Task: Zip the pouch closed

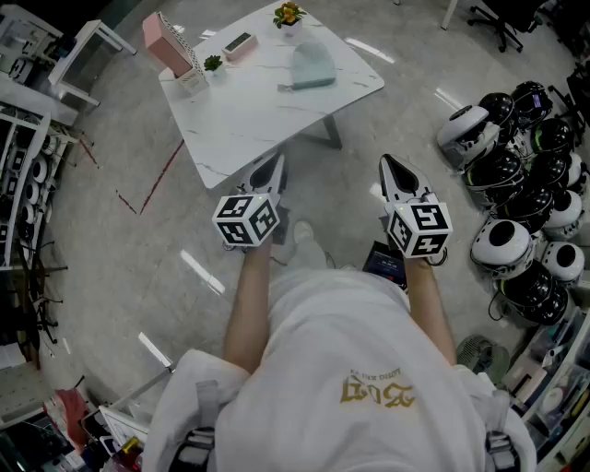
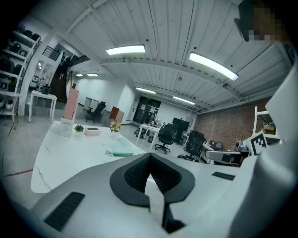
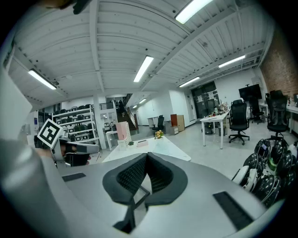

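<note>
A pale teal pouch [image 1: 312, 67] lies on the far right part of the white marble table [image 1: 249, 111]; in the left gripper view the pouch [image 2: 121, 151] shows small on the table top. My left gripper [image 1: 274, 166] hangs shut and empty just short of the table's near edge. My right gripper [image 1: 388, 168] is also shut and empty, over the floor to the right of the table. In both gripper views the jaw tips meet, left gripper [image 2: 150, 155] and right gripper [image 3: 147, 155], with nothing between them. The pouch is hidden in the right gripper view.
On the table's far side stand a pink box [image 1: 168, 44], a small potted plant [image 1: 213, 64], a flat pink case [image 1: 240, 44] and a flower pot [image 1: 289, 16]. Several helmets [image 1: 516, 212] are piled on the floor at right. Shelving [image 1: 23, 184] lines the left.
</note>
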{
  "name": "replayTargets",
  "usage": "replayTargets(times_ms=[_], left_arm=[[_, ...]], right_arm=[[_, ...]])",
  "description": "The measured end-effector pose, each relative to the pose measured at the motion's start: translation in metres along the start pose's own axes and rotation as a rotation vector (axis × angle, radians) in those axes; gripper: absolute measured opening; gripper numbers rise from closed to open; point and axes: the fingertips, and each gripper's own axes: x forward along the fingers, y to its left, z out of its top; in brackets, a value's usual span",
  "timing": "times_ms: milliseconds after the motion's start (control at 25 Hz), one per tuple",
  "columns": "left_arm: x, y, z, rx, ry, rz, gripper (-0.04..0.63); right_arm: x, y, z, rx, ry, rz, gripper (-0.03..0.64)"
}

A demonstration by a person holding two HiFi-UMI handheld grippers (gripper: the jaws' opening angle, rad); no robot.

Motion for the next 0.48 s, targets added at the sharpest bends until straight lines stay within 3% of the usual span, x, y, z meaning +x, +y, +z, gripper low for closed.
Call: replayTargets(times_ms=[480], left_arm=[[-0.027, -0.006, -0.01, 0.012, -0.008, -0.015, 0.018]], right_arm=[[-0.016, 0.026, -0.008, 0.01, -0.015, 0.008, 0.012]])
